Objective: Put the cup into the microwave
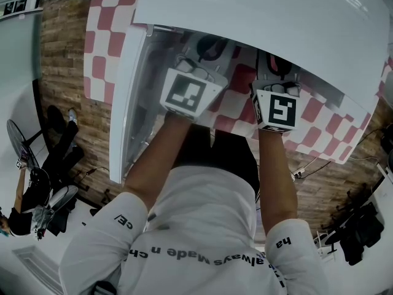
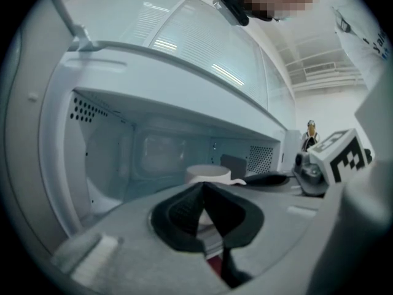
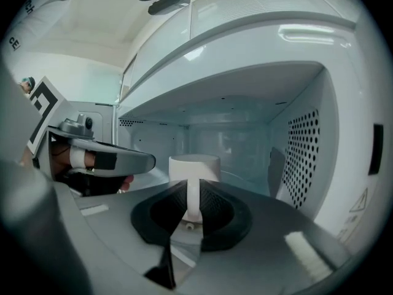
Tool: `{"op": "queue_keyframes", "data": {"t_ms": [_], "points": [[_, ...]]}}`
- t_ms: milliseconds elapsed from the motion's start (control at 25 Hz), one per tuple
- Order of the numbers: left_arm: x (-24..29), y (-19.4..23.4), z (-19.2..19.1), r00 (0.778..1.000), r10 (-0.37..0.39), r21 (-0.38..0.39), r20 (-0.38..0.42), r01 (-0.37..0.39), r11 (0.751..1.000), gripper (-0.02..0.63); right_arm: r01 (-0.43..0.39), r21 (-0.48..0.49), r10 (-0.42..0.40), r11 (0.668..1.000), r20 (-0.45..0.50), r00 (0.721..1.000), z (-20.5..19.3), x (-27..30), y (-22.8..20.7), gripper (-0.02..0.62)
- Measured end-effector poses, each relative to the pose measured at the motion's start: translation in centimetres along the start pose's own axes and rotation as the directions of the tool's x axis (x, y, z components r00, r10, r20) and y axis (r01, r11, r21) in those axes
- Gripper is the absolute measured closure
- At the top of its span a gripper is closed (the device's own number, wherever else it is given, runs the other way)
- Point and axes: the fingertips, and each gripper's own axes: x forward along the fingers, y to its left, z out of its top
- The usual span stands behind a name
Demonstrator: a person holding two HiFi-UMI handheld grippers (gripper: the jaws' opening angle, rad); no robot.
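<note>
The white microwave stands with its door swung open to the left. A white cup sits inside the cavity, handle toward me. My right gripper is shut on that handle, which shows as a white strip between the two dark jaws. In the left gripper view the cup lies just beyond my left gripper, whose jaws meet with nothing between them. In the head view both grippers, left and right, reach under the microwave's top, and the cup is hidden.
The microwave rests on a red-and-white checked cloth. Its perforated right wall is close to my right gripper. The left gripper hangs just left of the cup. A fan and dark gear stand on the floor, far left.
</note>
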Motion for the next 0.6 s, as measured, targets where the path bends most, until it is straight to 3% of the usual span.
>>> {"op": "queue_keyframes", "data": {"t_ms": [440, 600], "points": [[-1.0, -1.3, 0.5, 0.999, -0.014, 0.004, -0.031, 0.014, 1.000, 0.604, -0.013, 0.001, 0.013, 1.000, -0.062, 0.998, -1.1, -0.3, 0.2, 0.543], [-1.6, -1.8, 0.7, 0.999, -0.018, -0.001, -0.047, 0.018, 1.000, 0.604, -0.004, 0.018, 0.005, 1.000, -0.083, 0.997, -1.1, -0.8, 0.0, 0.488]]}}
